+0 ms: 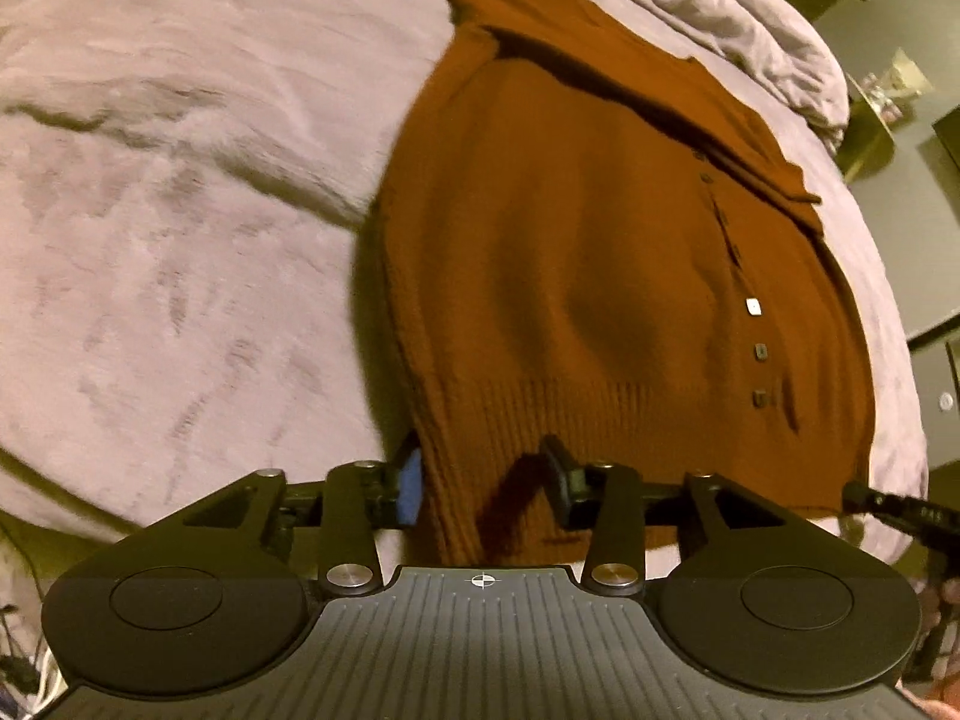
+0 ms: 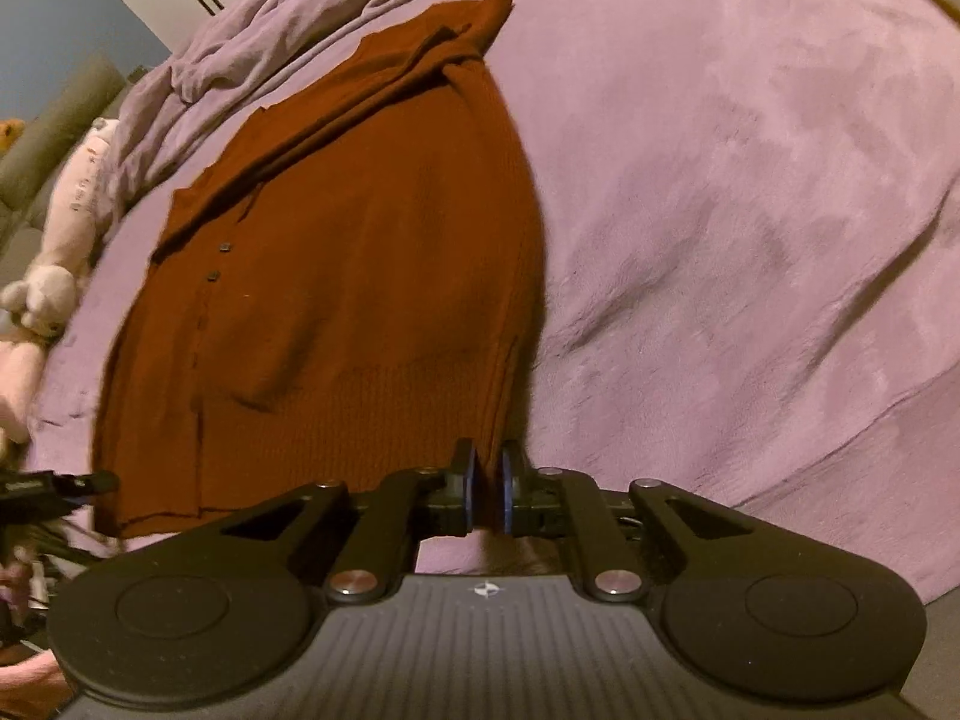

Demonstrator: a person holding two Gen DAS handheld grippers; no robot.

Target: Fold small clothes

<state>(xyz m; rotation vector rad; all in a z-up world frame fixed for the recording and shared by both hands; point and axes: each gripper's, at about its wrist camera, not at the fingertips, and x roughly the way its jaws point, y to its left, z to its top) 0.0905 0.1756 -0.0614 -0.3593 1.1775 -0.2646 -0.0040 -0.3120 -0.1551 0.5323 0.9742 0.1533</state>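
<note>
- A rust-brown knitted cardigan (image 1: 600, 252) lies spread flat on a bed covered with a lilac blanket (image 1: 180, 210), its ribbed hem nearest both cameras and its collar end far up the bed
- A row of small buttons (image 1: 759, 351) runs down the front of the garment; a sleeve is folded across its upper part
- The left gripper (image 1: 486, 480) sits at one corner of the hem, its fingers (image 1: 410, 483) partly closed with a thick fold of the ribbed edge between them; whether the pads press on it is not clear
- The right gripper (image 2: 487, 489) meets the opposite corner of the hem, its fingers (image 2: 467, 489) drawn nearly together with the knit edge running down into the slim gap
- A pale stuffed toy (image 2: 54, 252) rests at the bed's edge beside the garment, and rumpled bedding (image 2: 288, 36) is heaped beyond the collar
</note>
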